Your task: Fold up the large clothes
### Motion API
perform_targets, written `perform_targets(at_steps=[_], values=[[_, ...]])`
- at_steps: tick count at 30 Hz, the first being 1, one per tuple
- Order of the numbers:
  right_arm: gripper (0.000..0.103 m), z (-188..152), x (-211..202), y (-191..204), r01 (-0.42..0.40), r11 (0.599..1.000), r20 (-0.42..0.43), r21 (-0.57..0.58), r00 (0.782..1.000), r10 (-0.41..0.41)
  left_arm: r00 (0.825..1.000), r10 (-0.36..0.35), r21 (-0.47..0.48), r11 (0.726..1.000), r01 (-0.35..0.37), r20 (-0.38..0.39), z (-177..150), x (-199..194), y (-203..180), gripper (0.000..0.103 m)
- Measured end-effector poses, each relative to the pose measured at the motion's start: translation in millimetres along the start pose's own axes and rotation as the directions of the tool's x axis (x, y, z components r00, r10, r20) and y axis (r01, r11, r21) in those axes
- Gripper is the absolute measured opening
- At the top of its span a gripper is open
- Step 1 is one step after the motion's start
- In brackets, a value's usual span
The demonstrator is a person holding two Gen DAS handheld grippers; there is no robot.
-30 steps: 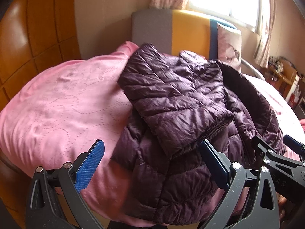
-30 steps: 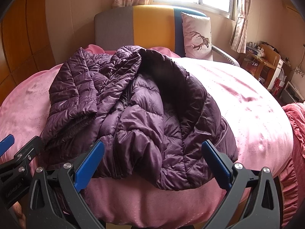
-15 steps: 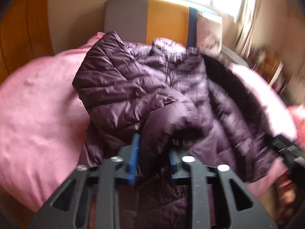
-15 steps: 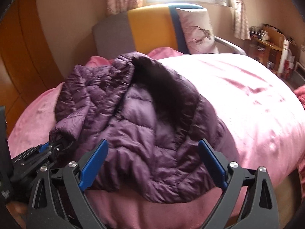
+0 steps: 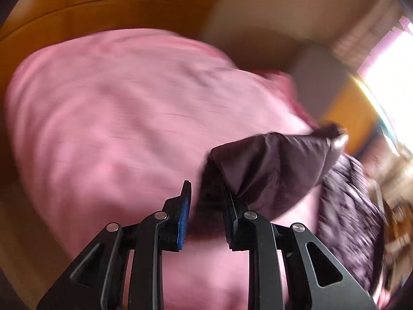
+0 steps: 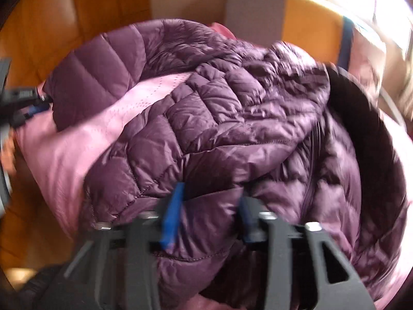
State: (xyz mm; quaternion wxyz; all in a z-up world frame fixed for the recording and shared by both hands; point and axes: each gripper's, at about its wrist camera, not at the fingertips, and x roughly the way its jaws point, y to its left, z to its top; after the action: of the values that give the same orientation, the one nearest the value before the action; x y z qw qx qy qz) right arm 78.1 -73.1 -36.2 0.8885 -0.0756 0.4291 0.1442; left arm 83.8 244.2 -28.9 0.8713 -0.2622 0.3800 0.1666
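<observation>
At the bottom of the left wrist view, the left hand-held gripper [image 5: 205, 208] is clenched on a fold of the purple quilted jacket [image 5: 278, 170]; a second ago its jaws stood wide with nothing between them, just short of the jacket's near edge, and they have just been closing on what looks like the sleeve end. That dark fabric now runs from the jaws up toward the right of the frame, pulled away from the heap over bare pink bed cover [image 5: 116, 118], where earlier the jacket filled the middle of the view. Low in the right wrist view, the right hand-held gripper [image 6: 209, 206] has likewise just been closing and now grasps a puffed bit of the jacket [image 6: 232, 118] near its lower hem, fabric bulging between the blue pads. Farther back the jacket lies bunched on the bed [image 6: 51, 160], one sleeve stretched toward the upper left of the frame, where the other gripper shows at the edge, so the cover shows in a wedge between sleeve and body. I judge both grips set and the spreading begun, the fold itself not yet made. Its long axis seems to run from the near hem toward the headboard [image 6: 258, 7] at the top, collar or hood dark at the right, though blur leaves this unsure.
</observation>
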Motion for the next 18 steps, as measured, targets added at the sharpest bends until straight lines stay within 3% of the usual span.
perform_targets(at_steps=[1,2,3,5,7,10,13,14,18], values=[[0.015,0.6,-3.6,1.3,0.014,1.000,0.013,-0.017,1.000,-0.014,0.999,0.037,-0.044,0.998,-0.038,-0.007,4.0,1.4,14.7,0.043],[0.011,2.6,-9.1,-1.3,0.012,1.000,0.027,-0.015,1.000,-0.011,0.998,0.059,-0.075,0.995,-0.060,-0.009,4.2,-1.4,23.8,0.071],[0.009,4.7,-17.3,-7.3,0.005,1.000,0.045,-0.005,0.999,-0.005,0.997,0.075,-0.106,0.992,-0.074,0.006,4.2,-6.3,31.4,0.078],[0.008,8.9,-33.8,-20.8,0.029,1.000,0.084,0.001,0.996,-0.029,0.994,0.064,-0.141,0.989,-0.051,0.092,0.9,-26.0,42.0,0.079],[0.007,12.6,-52.9,-39.2,0.068,0.998,0.127,0.013,0.989,-0.069,0.990,0.069,-0.115,0.992,-0.054,0.122,0.7,-35.2,36.7,0.080],[0.007,21.1,-86.4,-82.9,0.211,0.975,0.212,0.063,0.952,-0.220,0.987,0.004,-0.054,0.999,0.004,0.161,-9.4,-49.6,18.6,0.080],[0.007,26.8,-107.8,-144.1,0.368,0.916,0.232,0.158,0.888,-0.397,0.987,-0.107,0.075,0.992,0.099,0.117,-22.6,-50.3,-16.4,0.080],[0.007,28.6,-110.8,-173.7,0.433,0.879,0.217,0.200,0.855,-0.471,0.985,-0.151,0.117,0.983,0.141,0.085,-28.8,-48.4,-29.8,0.080],[0.006,27.5,-103.4,-272.2,0.577,0.748,0.106,0.328,0.765,-0.636,0.961,-0.270,0.227,0.934,0.275,-0.054,-57.2,-34.2,-74.5,0.080]])
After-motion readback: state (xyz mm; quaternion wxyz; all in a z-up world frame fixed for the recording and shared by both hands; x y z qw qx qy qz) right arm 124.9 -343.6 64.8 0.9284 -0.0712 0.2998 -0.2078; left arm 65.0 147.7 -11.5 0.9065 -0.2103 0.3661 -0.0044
